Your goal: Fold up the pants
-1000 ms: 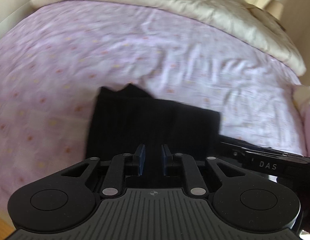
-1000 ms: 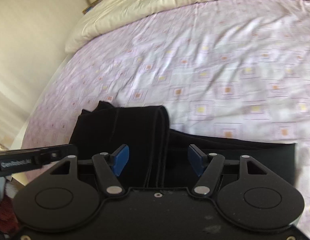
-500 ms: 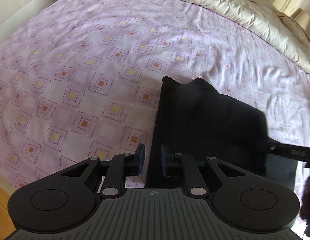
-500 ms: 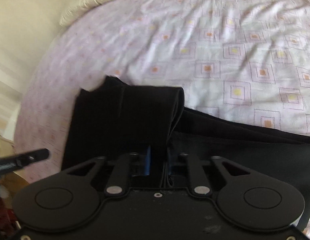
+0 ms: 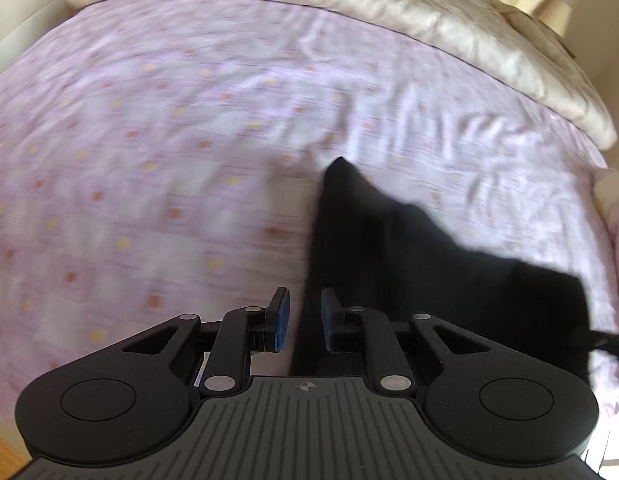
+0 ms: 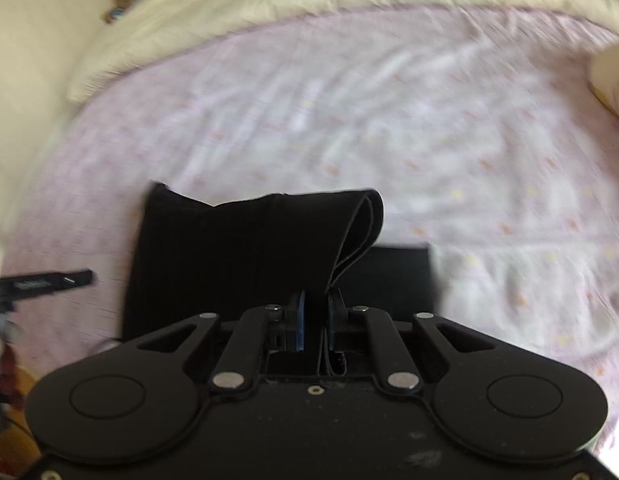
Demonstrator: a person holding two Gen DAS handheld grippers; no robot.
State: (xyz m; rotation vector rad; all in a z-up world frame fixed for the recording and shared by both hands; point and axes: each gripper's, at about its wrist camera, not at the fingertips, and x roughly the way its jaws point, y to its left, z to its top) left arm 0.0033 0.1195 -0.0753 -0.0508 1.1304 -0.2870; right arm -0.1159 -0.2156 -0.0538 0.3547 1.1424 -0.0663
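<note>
Black pants (image 5: pixel 409 264) lie partly folded on a pink patterned bedsheet (image 5: pixel 149 160). My left gripper (image 5: pixel 303 322) sits at the pants' left edge, its blue pads a small gap apart with a strip of black cloth between them. In the right wrist view my right gripper (image 6: pixel 316 320) is shut on the pants (image 6: pixel 237 256) and holds a folded layer lifted, its looped edge curling up at the right. A lower layer lies flat on the sheet to the right. Both views are blurred by motion.
A cream duvet (image 5: pixel 349 4) is bunched along the far side of the bed, also in the right wrist view (image 6: pixel 309 12). A pale wall is at the left (image 6: pixel 25 60). The other gripper's tip shows at each view's edge (image 6: pixel 41 282).
My right gripper has closed on the pants' folded layer and lifted it. My left gripper has shifted from over the pants to their left edge. Both views swung toward the duvet.
</note>
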